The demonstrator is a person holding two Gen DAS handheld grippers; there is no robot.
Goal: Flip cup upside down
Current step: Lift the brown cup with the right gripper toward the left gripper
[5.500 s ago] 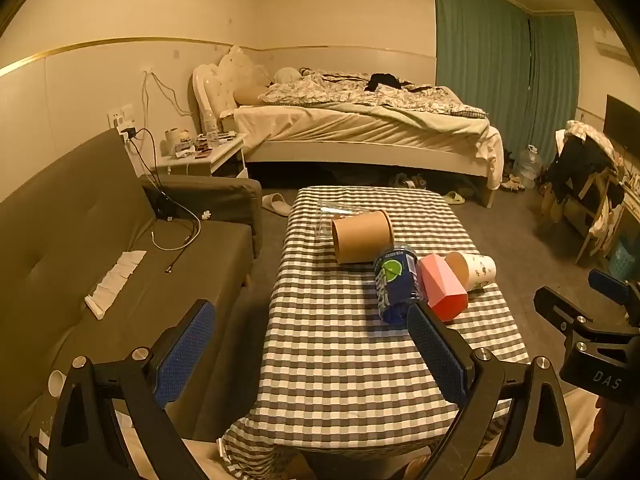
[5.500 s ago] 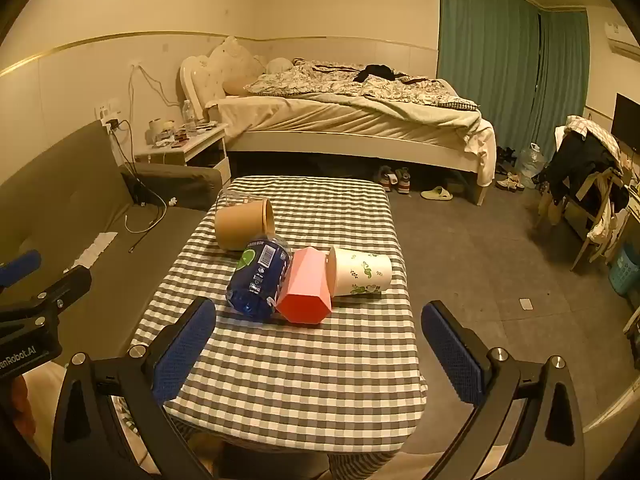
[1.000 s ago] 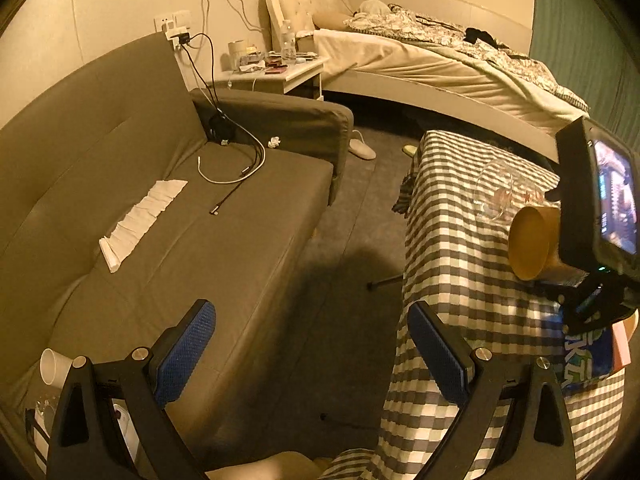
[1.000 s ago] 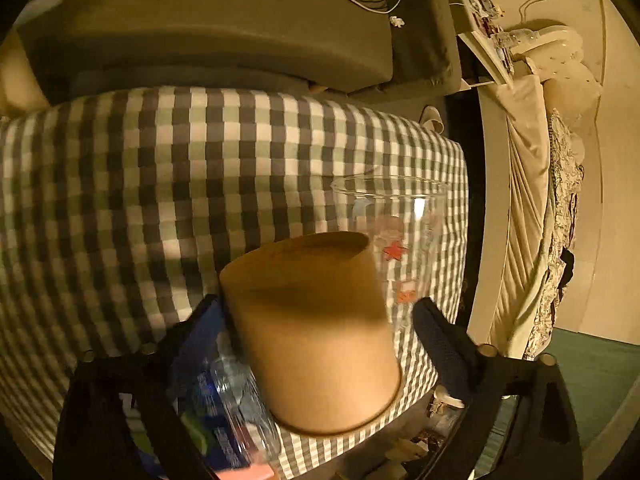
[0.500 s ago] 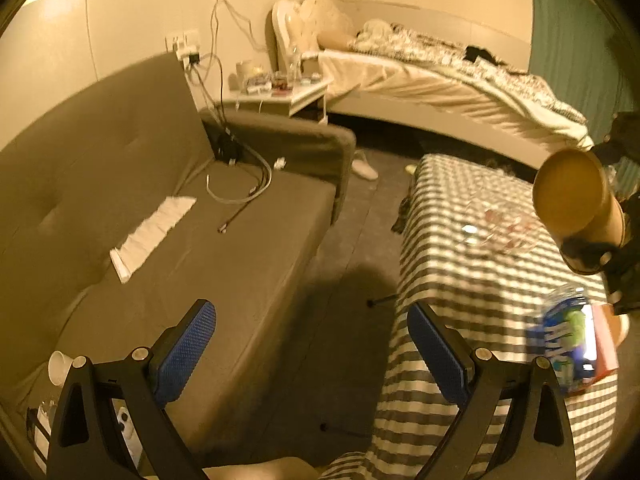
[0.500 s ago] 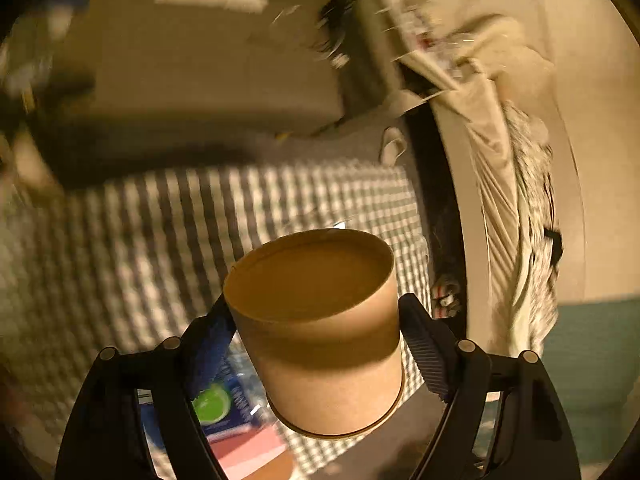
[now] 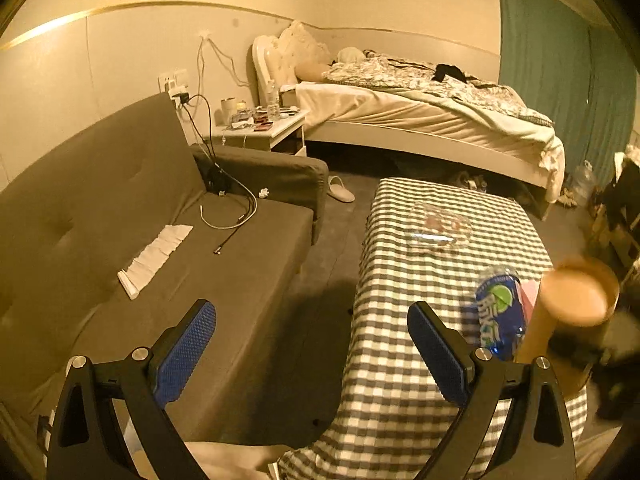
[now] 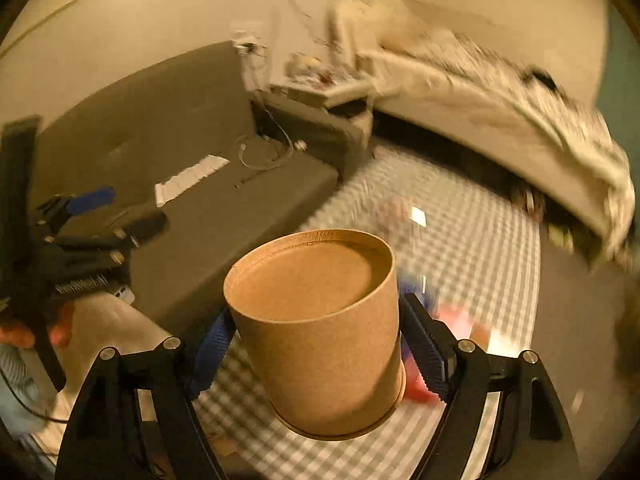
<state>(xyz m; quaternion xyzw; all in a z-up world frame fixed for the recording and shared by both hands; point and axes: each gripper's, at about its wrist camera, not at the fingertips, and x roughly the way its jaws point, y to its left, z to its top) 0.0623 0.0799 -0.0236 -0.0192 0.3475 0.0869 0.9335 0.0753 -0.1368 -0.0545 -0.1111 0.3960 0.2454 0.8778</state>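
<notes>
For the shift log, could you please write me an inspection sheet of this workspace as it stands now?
Surface: table under a grey checked cloth.
Job's things: brown paper cup held above the table, closed base up, wider rim down, slightly tilted.
Clutter: clear glass cup on its side; blue bottle lying down; pink object beside it.
Grippers: right gripper shut on the cup; left gripper open, empty, over the table's left edge.
Cables: several on the sofa, running to a wall socket.
Surroundings: bed, nightstand, green curtain.
</notes>
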